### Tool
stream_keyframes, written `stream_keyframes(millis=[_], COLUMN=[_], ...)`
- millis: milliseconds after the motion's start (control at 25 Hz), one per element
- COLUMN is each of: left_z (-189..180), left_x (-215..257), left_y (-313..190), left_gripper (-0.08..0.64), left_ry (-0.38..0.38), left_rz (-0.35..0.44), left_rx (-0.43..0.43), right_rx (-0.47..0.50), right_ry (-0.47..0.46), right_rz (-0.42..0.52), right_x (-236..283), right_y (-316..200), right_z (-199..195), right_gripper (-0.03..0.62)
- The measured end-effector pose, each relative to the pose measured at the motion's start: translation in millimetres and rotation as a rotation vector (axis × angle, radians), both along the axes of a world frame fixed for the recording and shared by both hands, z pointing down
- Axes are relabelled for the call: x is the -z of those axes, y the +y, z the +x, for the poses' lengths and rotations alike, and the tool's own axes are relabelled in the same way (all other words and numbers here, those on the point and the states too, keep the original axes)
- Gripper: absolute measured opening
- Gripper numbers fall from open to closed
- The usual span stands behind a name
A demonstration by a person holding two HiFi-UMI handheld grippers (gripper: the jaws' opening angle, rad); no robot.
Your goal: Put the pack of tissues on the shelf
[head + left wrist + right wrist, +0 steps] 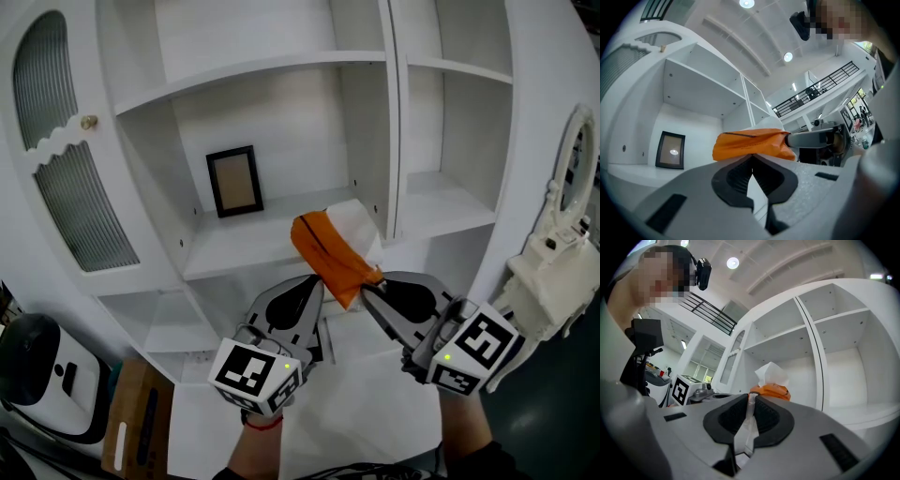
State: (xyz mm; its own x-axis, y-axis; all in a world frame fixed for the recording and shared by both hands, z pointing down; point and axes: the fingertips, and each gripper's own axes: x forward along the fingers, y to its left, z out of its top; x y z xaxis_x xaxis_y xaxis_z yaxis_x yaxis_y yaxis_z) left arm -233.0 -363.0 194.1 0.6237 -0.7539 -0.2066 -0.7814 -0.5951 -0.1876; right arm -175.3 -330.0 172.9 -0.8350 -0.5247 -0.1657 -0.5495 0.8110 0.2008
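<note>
The orange pack of tissues (pixel 328 255) hangs tilted in the air in front of the middle shelf (pixel 234 246) of a white cabinet. A white tissue (pixel 358 221) sticks out of its far end. My right gripper (pixel 371 285) is shut on the pack's near edge, and in the right gripper view a white strip of it runs between the jaws (pixel 752 398) with the pack (pixel 771 392) just beyond. My left gripper (pixel 317 284) is shut, its tips (pixel 752 158) meeting right under the pack (pixel 750 143). I see nothing between the left jaws.
A small dark picture frame (pixel 234 181) leans at the back of the middle shelf. A vertical divider (pixel 390 122) separates it from the right-hand shelves. A ribbed-glass cabinet door (pixel 66 178) stands at the left. A white appliance (pixel 47 375) and a wooden box (pixel 131 412) sit lower left.
</note>
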Motion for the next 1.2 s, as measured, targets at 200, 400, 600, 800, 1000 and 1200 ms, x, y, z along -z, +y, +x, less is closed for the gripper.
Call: stream_keyframes(millis=[200, 400, 600, 800, 1000, 1200], left_z=[6, 9, 12, 11, 9, 9], left_x=[-3, -6, -9, -11, -8, -7], left_y=[-10, -18, -22, -29, -36, -40], left_gripper=[0.006, 0.006, 0.006, 0.006, 0.006, 0.006], left_ry=[-0.009, 0.001, -0.015, -0.027, -0.040, -0.040], left_rz=[-0.005, -0.014, -0.014, -0.010, 0.000, 0.000], left_rx=[-0.011, -0.025, -0.035, -0.026, -0.014, -0.022], right_rx=[-0.065, -0.097, -0.118, -0.137, -0.141, -0.167], right_ry=[0.027, 0.069, 0.090, 0.123, 0.137, 0.167], right_rz=[0.001, 0.012, -0.007, -0.016, -0.024, -0.044], right_x=[3, 7, 5, 3, 3, -3], right_y=[-20, -39, -57, -75, -89, -106], right_z=[-4, -10, -14, -21, -28, -32], right_gripper=[0.035, 0.035, 0.035, 0.035, 0.036, 0.040])
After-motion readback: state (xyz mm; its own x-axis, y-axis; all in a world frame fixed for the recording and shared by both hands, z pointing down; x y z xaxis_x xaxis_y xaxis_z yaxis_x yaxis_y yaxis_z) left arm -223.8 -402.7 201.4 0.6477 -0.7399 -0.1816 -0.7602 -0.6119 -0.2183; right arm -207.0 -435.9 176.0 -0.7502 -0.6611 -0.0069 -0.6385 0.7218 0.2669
